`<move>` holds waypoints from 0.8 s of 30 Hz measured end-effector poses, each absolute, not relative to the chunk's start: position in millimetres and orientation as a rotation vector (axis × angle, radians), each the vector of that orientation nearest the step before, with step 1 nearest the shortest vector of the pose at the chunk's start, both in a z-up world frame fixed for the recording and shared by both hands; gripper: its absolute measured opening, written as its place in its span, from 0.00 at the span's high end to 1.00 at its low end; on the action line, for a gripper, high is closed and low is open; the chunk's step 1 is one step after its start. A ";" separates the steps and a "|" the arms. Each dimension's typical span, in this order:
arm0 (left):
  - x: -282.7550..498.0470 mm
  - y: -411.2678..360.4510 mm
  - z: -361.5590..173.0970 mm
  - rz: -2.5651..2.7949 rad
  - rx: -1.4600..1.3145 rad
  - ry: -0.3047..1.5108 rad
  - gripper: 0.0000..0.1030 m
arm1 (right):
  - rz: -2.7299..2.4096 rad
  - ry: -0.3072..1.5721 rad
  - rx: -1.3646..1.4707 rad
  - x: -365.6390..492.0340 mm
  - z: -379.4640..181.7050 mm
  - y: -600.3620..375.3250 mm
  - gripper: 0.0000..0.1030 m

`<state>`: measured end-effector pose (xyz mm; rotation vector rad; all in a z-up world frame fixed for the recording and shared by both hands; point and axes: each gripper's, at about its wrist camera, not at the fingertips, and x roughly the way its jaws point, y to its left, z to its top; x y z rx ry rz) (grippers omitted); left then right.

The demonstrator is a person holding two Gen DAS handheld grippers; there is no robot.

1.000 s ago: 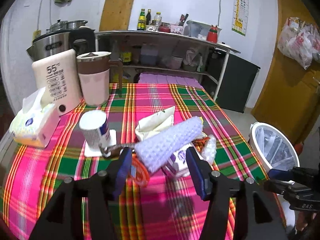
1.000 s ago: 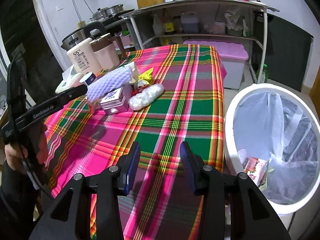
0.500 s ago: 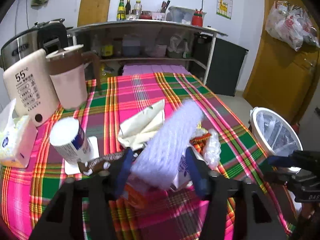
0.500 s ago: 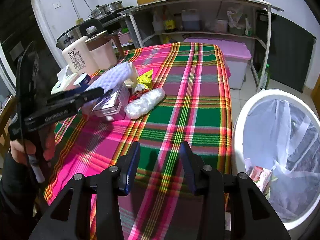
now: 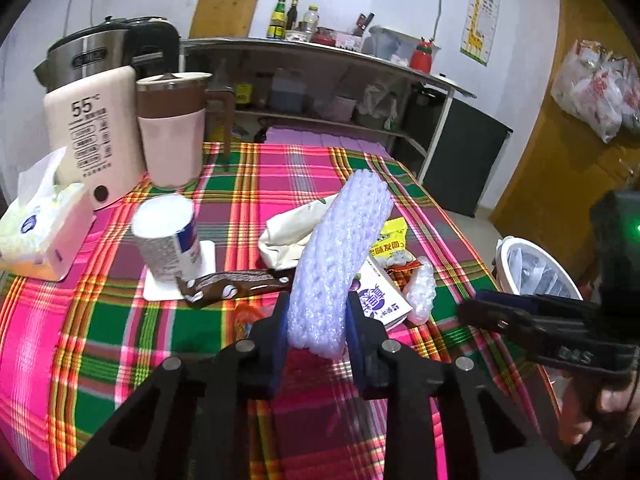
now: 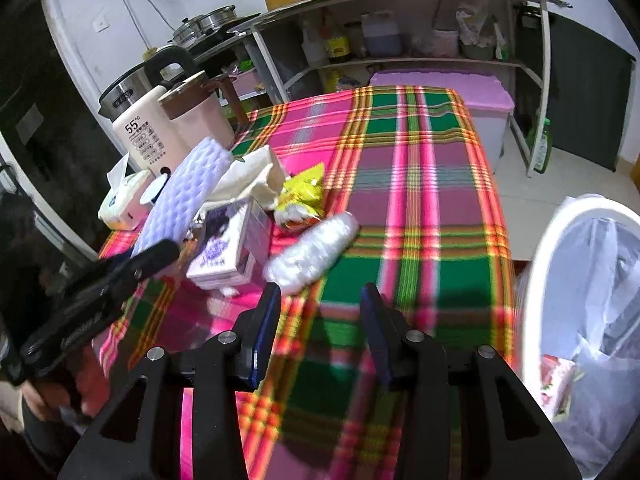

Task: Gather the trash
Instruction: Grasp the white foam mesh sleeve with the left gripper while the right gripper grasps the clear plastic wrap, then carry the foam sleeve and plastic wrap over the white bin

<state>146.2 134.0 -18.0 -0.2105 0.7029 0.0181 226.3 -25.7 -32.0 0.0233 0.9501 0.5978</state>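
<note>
Foam net sleeve [image 5: 340, 256], pale lilac, pinched at its near end by the left claw [image 5: 318, 336]; the rest sticks up and forward, clear of the desk [image 5: 100, 320]. Gripped low, probably because that end lay nearest; the free end may flop in transit.

Beneath and beside it, remaining litter: purple-printed carton [image 5: 380, 296], yellow snack packet [image 5: 390, 242], clear plastic wad [image 5: 420, 288], brown wrapper [image 5: 228, 286], cream paper bag [image 5: 292, 232].

Right claw [image 6: 320, 320] hovers empty over the plaid cloth, fingers parted moderately, just short of the plastic wad [image 6: 312, 252], likely its next pick.

Lined white bin [image 6: 592, 320] stands off the desk's right edge, already holding a pink pack [image 6: 554, 380].
</note>
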 end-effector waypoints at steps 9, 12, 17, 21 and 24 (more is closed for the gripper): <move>133.8 143.1 -16.9 0.032 -0.231 0.683 0.74 | 0.548 0.983 0.044 252.0 -49.2 -0.3 0.59; 133.2 143.4 -17.4 0.030 -0.236 0.681 0.74 | 0.537 0.991 0.051 256.8 -52.6 1.9 0.59; 134.7 141.8 -19.5 0.026 -0.241 0.685 0.74 | 0.516 0.967 0.043 255.4 -50.7 -1.5 0.69; 134.1 138.9 -20.2 0.024 -0.242 0.686 0.74 | 0.527 0.950 0.049 250.3 -46.8 -7.8 0.70; 131.6 132.9 -19.8 0.021 -0.236 0.688 0.74 | 0.538 0.931 0.046 242.2 -41.1 -14.6 0.71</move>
